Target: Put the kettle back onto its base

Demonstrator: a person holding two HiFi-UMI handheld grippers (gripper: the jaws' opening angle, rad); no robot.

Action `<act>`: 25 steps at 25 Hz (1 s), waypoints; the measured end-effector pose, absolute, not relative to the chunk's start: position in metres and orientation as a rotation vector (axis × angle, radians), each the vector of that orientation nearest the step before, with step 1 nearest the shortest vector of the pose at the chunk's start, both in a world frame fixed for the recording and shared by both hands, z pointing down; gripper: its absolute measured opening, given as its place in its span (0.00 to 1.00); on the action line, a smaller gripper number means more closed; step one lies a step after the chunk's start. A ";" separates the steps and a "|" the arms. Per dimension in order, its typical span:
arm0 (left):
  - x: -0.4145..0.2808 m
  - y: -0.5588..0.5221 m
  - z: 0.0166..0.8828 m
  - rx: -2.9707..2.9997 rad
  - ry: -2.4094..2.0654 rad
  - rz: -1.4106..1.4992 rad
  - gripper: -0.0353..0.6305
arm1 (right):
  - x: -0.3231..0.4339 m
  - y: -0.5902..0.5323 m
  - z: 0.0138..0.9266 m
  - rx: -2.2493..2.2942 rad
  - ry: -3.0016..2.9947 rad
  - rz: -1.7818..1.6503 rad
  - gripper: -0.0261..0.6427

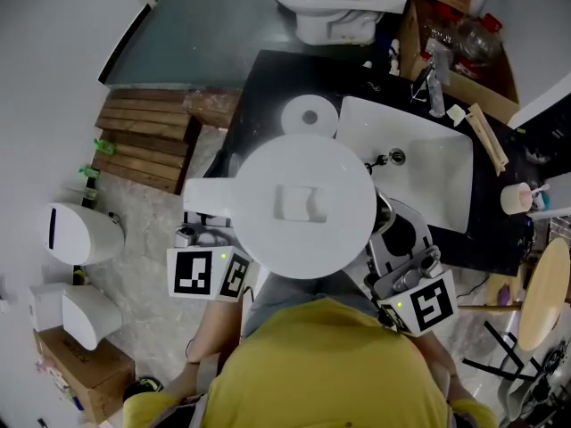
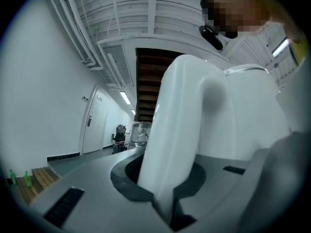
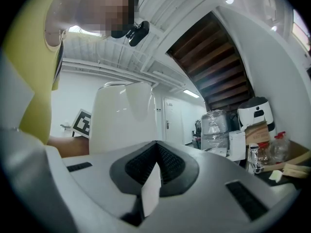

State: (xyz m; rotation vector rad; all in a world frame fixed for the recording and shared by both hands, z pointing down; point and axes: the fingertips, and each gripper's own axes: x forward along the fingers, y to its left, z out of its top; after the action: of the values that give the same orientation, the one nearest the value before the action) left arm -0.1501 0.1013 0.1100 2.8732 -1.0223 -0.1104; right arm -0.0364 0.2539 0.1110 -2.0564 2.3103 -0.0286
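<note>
Seen from above in the head view, the white kettle (image 1: 303,203) hangs in the air over the near edge of the black counter (image 1: 268,74). Its round white base (image 1: 310,116) sits on the counter beyond it, beside the sink. My left gripper (image 2: 167,198) is shut on the kettle's handle (image 2: 180,130), which rises between the jaws. My right gripper (image 3: 150,178) is shut with nothing in it, to the right of the kettle body (image 3: 124,118) and apart from it. In the head view the kettle hides both grippers' fingertips.
A white sink (image 1: 446,181) with a faucet (image 1: 433,87) lies right of the base. Bottles and a cardboard box (image 1: 464,61) crowd the counter's far right. A toilet (image 1: 330,3), wooden pallet (image 1: 147,136) and white bin (image 1: 80,234) stand on the floor.
</note>
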 end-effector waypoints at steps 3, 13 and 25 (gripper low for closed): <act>-0.140 0.086 0.112 2.872 -1.013 -0.120 0.12 | -0.029 0.243 0.114 -2.068 2.305 -0.041 0.05; -0.106 0.025 0.116 2.905 -0.958 -0.143 0.12 | -0.003 0.190 0.124 -2.137 2.261 0.035 0.05; -0.076 -0.022 0.134 2.910 -0.909 -0.129 0.12 | 0.021 0.150 0.143 -2.216 2.196 0.045 0.05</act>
State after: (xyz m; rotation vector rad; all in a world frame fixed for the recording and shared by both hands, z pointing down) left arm -0.0758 -0.0224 0.1341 2.9101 -0.9088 -0.1292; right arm 0.0213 0.1498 0.1427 -2.2156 2.1955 0.0449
